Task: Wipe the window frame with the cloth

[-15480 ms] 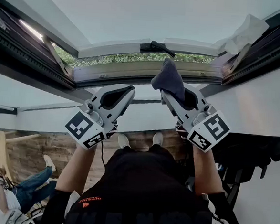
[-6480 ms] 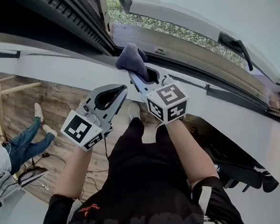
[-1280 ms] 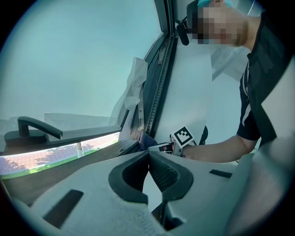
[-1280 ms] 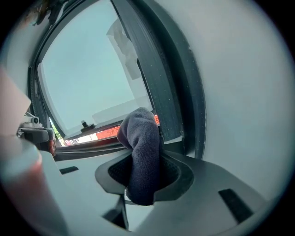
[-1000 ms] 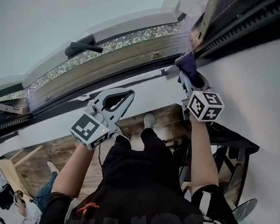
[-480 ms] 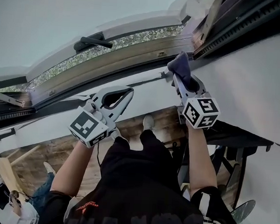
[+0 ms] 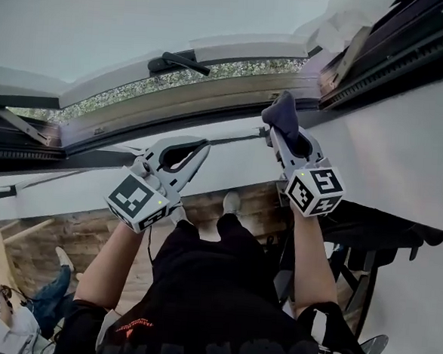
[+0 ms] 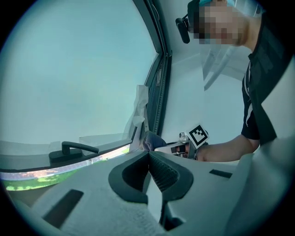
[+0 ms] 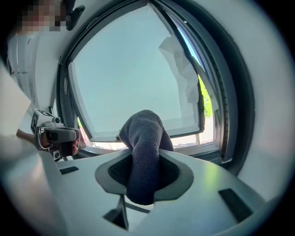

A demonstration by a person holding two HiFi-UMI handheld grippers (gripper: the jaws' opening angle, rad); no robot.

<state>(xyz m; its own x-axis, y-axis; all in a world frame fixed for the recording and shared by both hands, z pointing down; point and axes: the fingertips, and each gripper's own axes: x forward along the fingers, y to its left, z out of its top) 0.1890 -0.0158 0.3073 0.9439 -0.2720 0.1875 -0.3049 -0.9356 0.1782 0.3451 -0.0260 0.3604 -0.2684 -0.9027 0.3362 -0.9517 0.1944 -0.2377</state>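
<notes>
Cloth (image 7: 284, 115): bunching dark and upright, being pinched tightly in the right claw (image 7: 279, 131), at one o'clock in the head view. Reaching the lower edge of the window frame (image 7: 212, 89), near its right corner. Left claw (image 7: 203, 145) hovering at eight o'clock of the cloth, jaws pressing together, apart from the frame.

The cloth (image 9: 144, 147) is dark, matt knitted fabric; the window frame (image 7: 212, 91) looks smooth and pale; the floor (image 7: 51, 236) is grainy wood planks.
</notes>
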